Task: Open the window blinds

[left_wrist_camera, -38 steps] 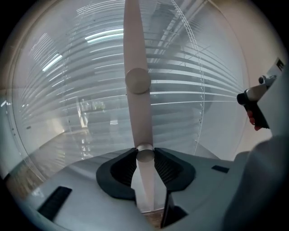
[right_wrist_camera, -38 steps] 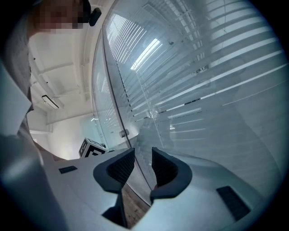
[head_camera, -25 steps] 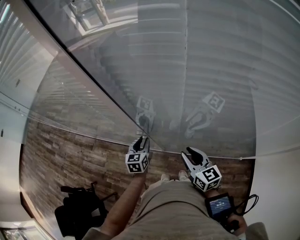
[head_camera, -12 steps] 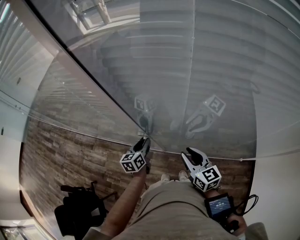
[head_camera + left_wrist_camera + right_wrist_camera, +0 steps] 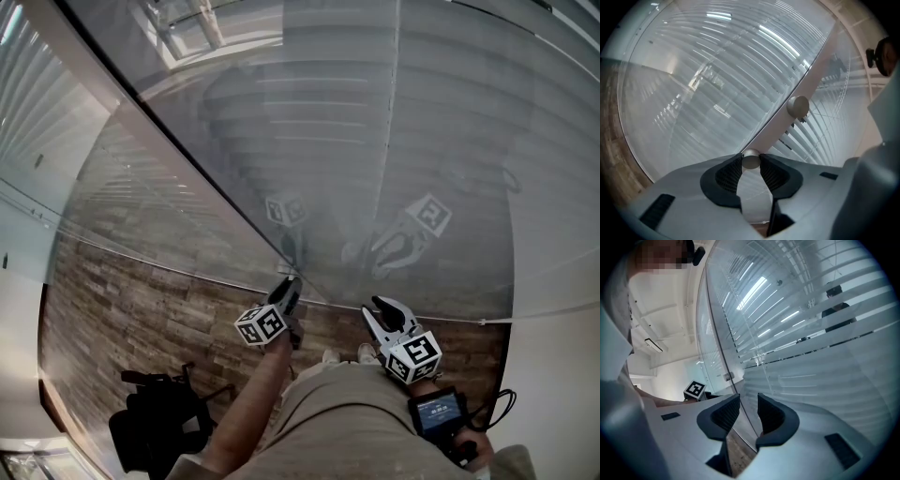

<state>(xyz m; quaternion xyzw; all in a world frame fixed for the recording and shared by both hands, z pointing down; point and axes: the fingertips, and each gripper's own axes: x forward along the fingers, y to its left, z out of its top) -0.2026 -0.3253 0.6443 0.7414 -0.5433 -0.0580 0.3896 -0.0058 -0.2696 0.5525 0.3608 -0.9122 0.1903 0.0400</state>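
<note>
At the glass wall (image 5: 216, 178), above a wood-plank floor (image 5: 141, 309) | my left claw (image 5: 289, 286) pinches a round metal knob (image 5: 750, 161) at the foot of the white post (image 5: 780, 126) | my right claw (image 5: 380, 307) gapes empty just beside | blinds (image 5: 431, 122) hang behind the glass, ahead of both claws

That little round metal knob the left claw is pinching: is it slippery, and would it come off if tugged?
The knob looks like smooth brushed metal, so it is probably slippery; the ribbed pads of the left claw should help. It sits on the frame, so it likely turns rather than lifts away.
</note>
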